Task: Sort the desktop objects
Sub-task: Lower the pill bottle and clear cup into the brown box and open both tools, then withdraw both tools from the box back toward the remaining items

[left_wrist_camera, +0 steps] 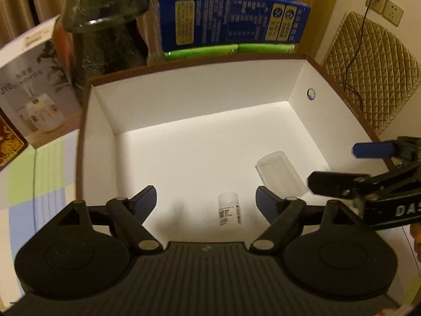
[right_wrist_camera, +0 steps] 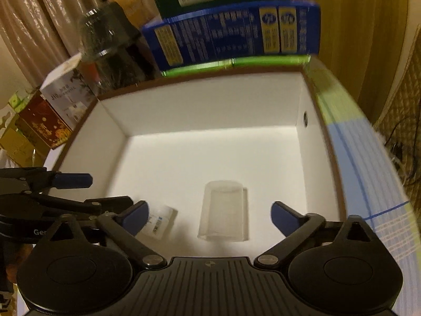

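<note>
Both my hand-held grippers, left [left_wrist_camera: 205, 197] and right [right_wrist_camera: 209, 214], gape wide, empty; small white labelled pill bottle [left_wrist_camera: 229, 209] and clear plastic cup [right_wrist_camera: 223, 210] lie in white brown-rimmed cardboard box [left_wrist_camera: 197, 100]; I'd lift straight up, clearing walls.

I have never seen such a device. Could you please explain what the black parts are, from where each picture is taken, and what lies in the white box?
A person holds one handheld gripper in each hand; a camera on each looks forward along its two blue-tipped fingers. One picture comes from the left gripper, the other from the right gripper. Both are open and hold nothing. Beneath them stands a white box containing a small white bottle and a clear plastic cup, both lying down. Printed cartons stand behind the box.
</note>
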`<action>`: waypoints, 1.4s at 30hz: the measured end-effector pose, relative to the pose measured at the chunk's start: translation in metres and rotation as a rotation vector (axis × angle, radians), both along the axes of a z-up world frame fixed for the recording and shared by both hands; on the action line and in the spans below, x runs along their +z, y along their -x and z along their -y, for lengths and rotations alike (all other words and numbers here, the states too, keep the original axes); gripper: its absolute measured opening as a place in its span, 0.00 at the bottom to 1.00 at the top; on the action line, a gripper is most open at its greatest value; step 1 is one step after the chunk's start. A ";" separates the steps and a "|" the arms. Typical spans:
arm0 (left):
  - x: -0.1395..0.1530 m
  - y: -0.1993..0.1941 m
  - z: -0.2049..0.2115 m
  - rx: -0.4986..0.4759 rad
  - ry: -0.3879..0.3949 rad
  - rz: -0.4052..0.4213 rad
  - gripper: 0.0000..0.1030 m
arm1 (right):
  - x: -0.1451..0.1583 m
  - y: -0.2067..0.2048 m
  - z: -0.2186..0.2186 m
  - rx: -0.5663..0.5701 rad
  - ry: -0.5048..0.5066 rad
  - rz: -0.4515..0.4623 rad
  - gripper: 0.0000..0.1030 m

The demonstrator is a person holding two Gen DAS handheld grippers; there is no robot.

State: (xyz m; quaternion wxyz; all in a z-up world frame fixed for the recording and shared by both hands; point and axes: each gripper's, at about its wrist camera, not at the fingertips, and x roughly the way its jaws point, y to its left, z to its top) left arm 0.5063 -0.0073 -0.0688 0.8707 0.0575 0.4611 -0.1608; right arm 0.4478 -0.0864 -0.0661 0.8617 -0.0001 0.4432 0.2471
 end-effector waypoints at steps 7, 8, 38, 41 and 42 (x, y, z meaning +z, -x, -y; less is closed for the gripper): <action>0.017 0.020 -0.010 0.032 0.002 0.031 0.83 | 0.024 0.023 0.007 -0.011 -0.002 0.057 0.98; 0.020 0.024 -0.011 0.039 -0.001 0.038 0.83 | 0.027 0.027 0.007 -0.011 0.000 0.064 0.98; 0.078 0.223 -0.006 0.241 -0.023 0.104 0.87 | 0.074 0.171 0.074 0.186 -0.024 0.170 0.98; 0.078 0.241 -0.002 0.265 -0.026 0.101 0.87 | 0.071 0.183 0.082 0.224 -0.008 0.166 0.98; 0.078 0.246 0.000 0.271 -0.025 0.099 0.87 | 0.069 0.187 0.085 0.238 -0.003 0.157 0.98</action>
